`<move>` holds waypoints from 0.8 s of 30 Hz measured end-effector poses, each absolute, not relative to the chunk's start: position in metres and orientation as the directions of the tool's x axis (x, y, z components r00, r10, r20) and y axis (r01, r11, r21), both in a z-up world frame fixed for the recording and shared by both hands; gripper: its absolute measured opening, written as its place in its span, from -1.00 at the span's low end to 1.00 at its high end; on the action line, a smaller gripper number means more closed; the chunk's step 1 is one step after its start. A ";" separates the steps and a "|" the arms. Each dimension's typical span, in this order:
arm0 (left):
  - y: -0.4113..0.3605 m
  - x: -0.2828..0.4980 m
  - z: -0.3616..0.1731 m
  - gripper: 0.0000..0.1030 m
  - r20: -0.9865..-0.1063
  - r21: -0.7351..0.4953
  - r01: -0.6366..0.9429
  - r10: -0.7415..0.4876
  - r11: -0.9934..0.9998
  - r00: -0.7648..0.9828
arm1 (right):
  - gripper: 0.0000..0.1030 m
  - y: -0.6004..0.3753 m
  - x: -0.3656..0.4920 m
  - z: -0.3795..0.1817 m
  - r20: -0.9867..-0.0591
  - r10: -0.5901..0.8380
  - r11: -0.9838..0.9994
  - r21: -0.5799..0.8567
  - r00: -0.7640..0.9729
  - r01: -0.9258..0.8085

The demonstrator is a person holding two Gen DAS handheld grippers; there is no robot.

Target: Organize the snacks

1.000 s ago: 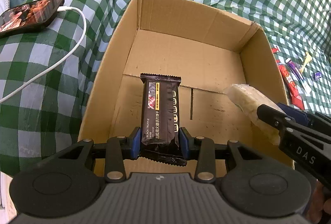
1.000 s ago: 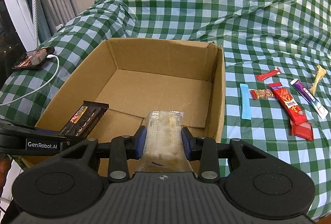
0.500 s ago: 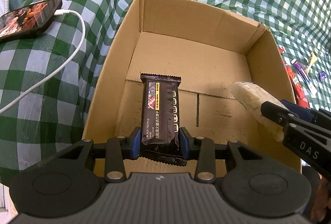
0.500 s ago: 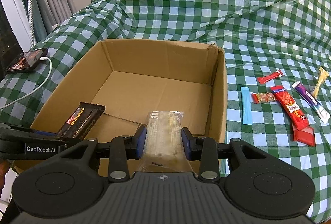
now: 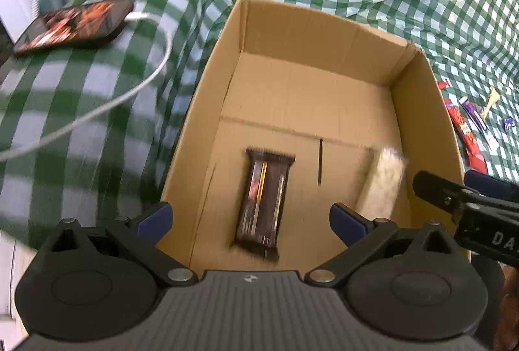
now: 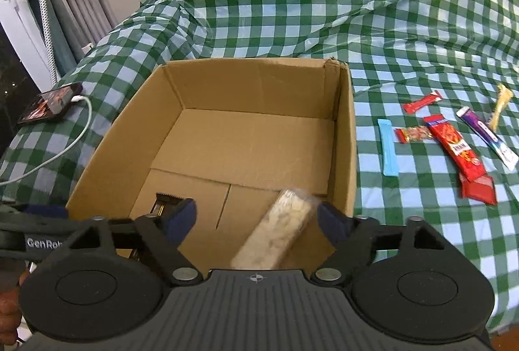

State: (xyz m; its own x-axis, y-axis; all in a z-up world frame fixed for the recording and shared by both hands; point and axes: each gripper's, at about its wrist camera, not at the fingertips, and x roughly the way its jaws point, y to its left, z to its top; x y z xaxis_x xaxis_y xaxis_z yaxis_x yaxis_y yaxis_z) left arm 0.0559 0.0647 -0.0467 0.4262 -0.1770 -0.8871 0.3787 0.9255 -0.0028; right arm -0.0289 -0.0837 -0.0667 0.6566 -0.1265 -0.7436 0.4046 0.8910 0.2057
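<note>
We see the dark brown, foil-wrapped chocolate bar (image 5: 262, 201) inside the open brown cardboard box (image 5: 324, 36), blurred, lengthwise over the near part of the floor; whether it rests on the floor we cannot tell. To its right the pale, clear-wrapped rice-cracker bar (image 5: 382, 180) is in the box's near right corner, close against the right wall, also blurred. From the right wrist that same pale bar (image 6: 279, 229) slants between the blue pads, tilted up toward the right wall, touching neither pad.

Our left gripper (image 5: 249, 218) hangs above the near edge of the box with its jaws opening, the blue pads spread far to either side of the chocolate bar and clear of it. Our right gripper (image 6: 256, 216) does likewise, jaws opening, the cracker bar loose between them. Each gripper's black arm shows at the edge of the other's view.

Outside the box, on the green-and-white checked cloth (image 6: 324, 10), more snacks lie in a loose group to the right: a light blue stick packet (image 6: 387, 147), a small red-ended packet of nuts (image 6: 413, 134), a long red wrapper (image 6: 457, 153), a short red stick (image 6: 421, 102), a purple-and-white stick (image 6: 486, 133) and a yellow twist-shaped packet (image 6: 501, 106). To the left a black smartphone (image 5: 74, 25) lies on the cloth, its screen lit, with a white charging cable (image 5: 129, 91) plugged in.
</note>
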 end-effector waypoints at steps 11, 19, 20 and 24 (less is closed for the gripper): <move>0.089 -0.002 -0.005 0.99 -0.840 0.033 0.408 -0.196 0.913 0.506 | 0.83 -0.033 -0.091 -0.036 -0.732 -0.127 0.902 0.195 0.670 0.385; 0.104 -0.039 0.015 0.99 -0.805 0.035 0.396 -0.209 0.918 0.556 | 0.88 -0.005 -0.128 -0.019 -0.684 -0.153 0.906 0.191 0.714 0.377; 0.106 -0.043 0.016 0.99 -0.803 0.035 0.396 -0.210 0.918 0.557 | 0.88 -0.001 -0.131 -0.018 -0.680 -0.152 0.909 0.189 0.717 0.372; 0.111 -0.056 0.022 0.99 -0.791 0.044 0.399 -0.212 0.916 0.574 | 0.90 0.006 -0.145 -0.011 -0.654 -0.167 0.911 0.184 0.738 0.369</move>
State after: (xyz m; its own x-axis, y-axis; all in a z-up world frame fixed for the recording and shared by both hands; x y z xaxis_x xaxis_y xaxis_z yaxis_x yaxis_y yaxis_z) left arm -0.0556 0.1105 0.0221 0.5740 -0.2116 -0.7911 0.3986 0.9161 0.0441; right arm -0.1455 0.0059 -0.0108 0.7380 -0.1675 -0.6537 0.3694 0.9110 0.1836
